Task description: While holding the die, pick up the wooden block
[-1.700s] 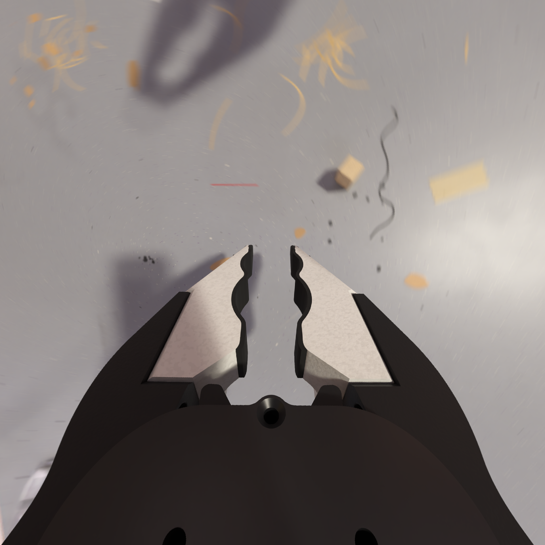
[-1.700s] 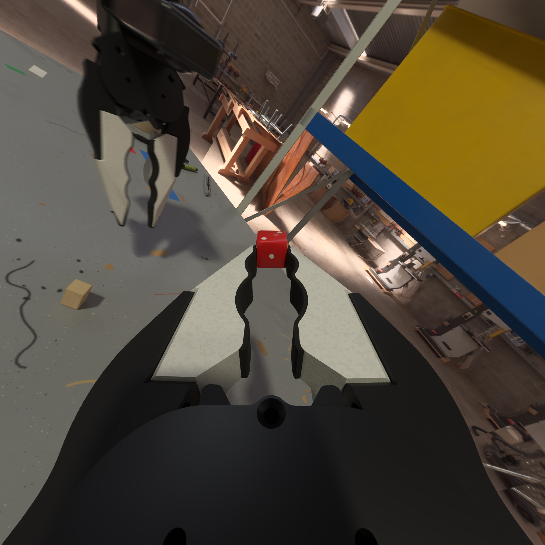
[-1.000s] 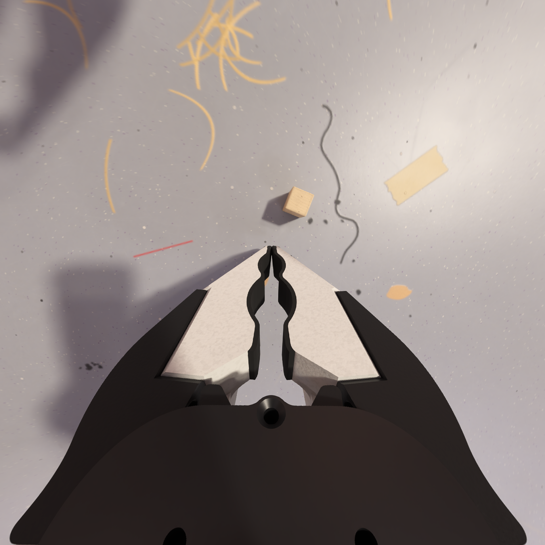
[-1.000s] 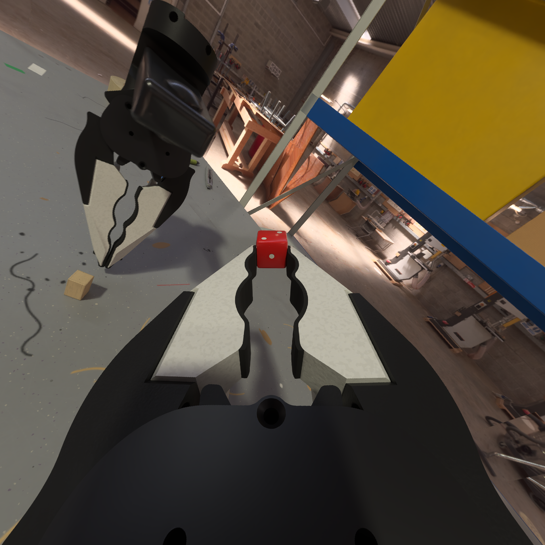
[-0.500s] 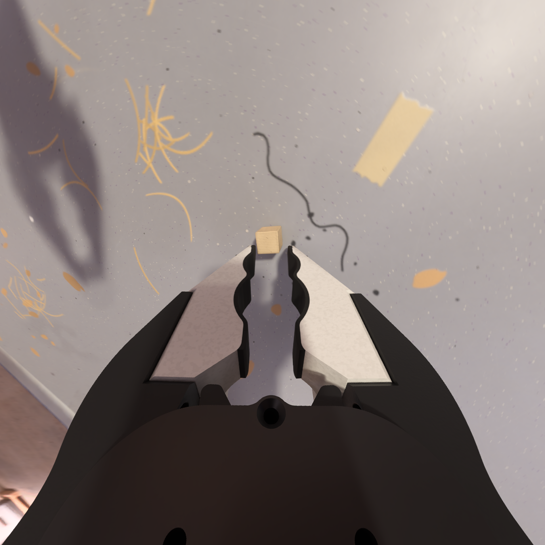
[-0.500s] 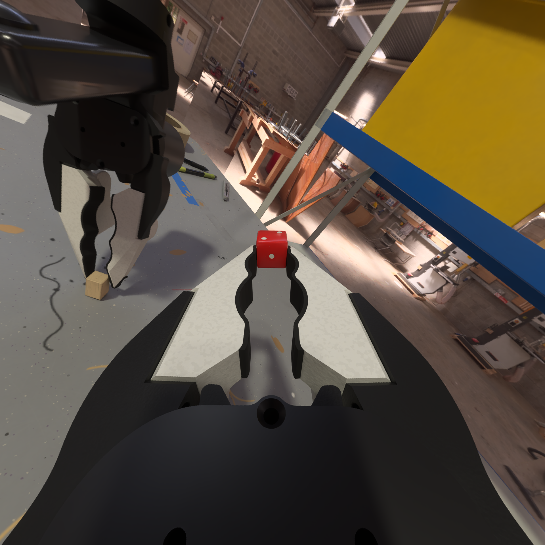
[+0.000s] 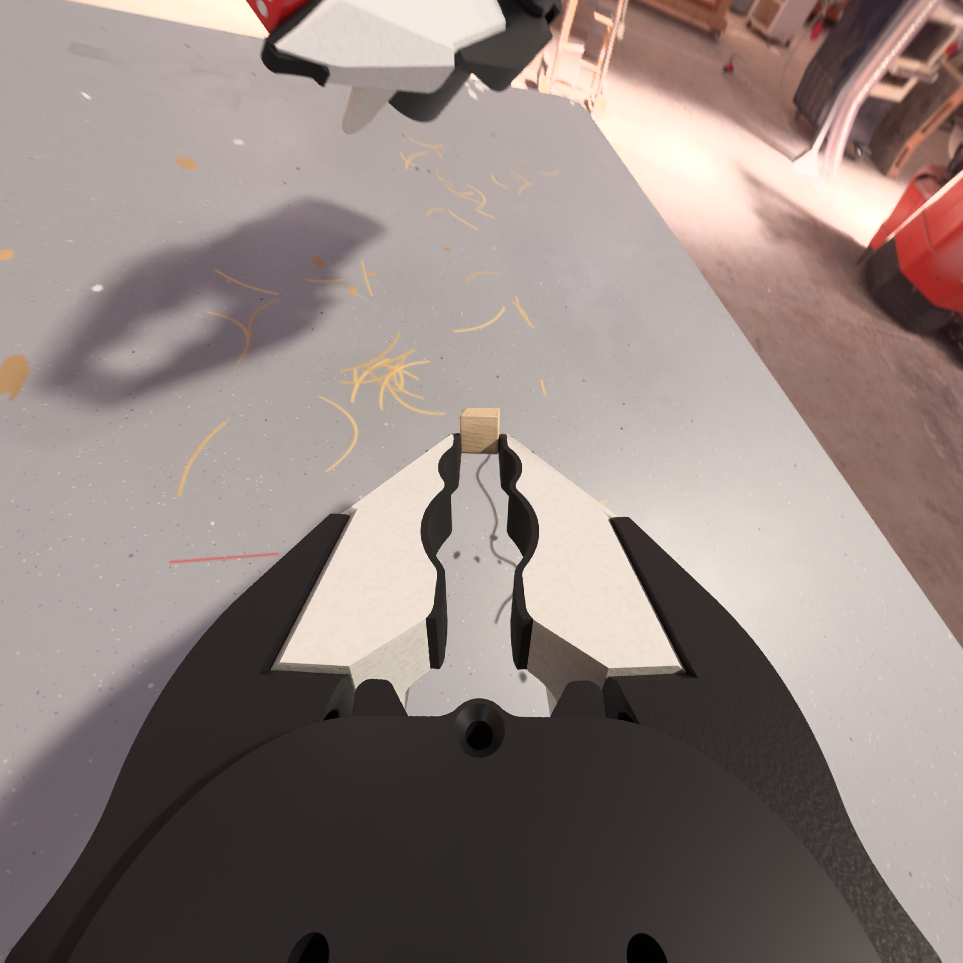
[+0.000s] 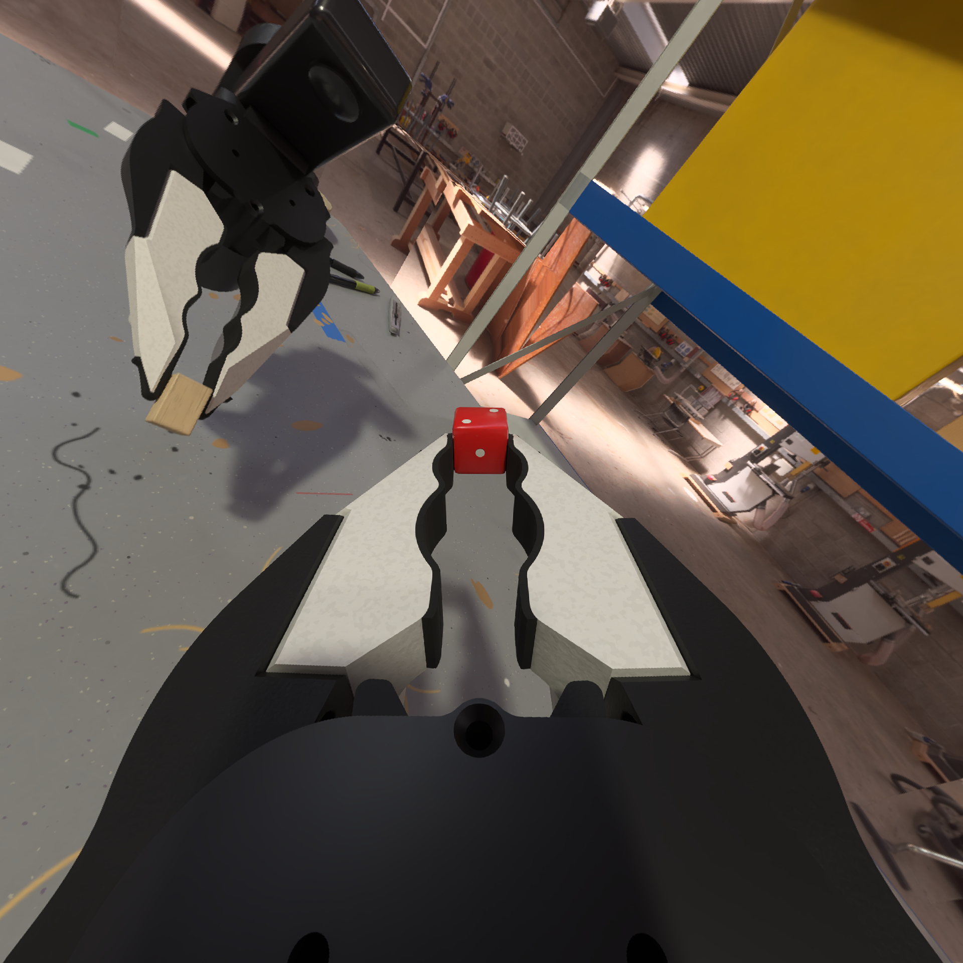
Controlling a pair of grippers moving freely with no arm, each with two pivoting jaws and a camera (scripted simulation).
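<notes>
My left gripper (image 7: 480, 447) is shut on the small wooden block (image 7: 479, 431), pinched between its fingertips and held above the grey table (image 7: 156, 521). The right wrist view shows that gripper (image 8: 180, 398) at upper left with the block (image 8: 178, 403) clear of the surface. My right gripper (image 8: 480, 443) is shut on the red die (image 8: 479, 440) with white pips, held at its fingertips above the table. The right gripper also shows at the top of the left wrist view (image 7: 406, 47), with a sliver of red beside it.
The table (image 8: 78, 599) bears orange wood shavings (image 7: 385, 378), a black squiggle (image 8: 78, 510), a thin red line (image 7: 224, 558) and pens (image 8: 349, 276) at the far side. Its right edge (image 7: 729, 323) drops to the workshop floor. A blue and yellow shelf (image 8: 781, 234) stands at right.
My left gripper closed on the wooden block, lifted it off the table and tilted up toward the table's far end. The right gripper kept hold of the die.
</notes>
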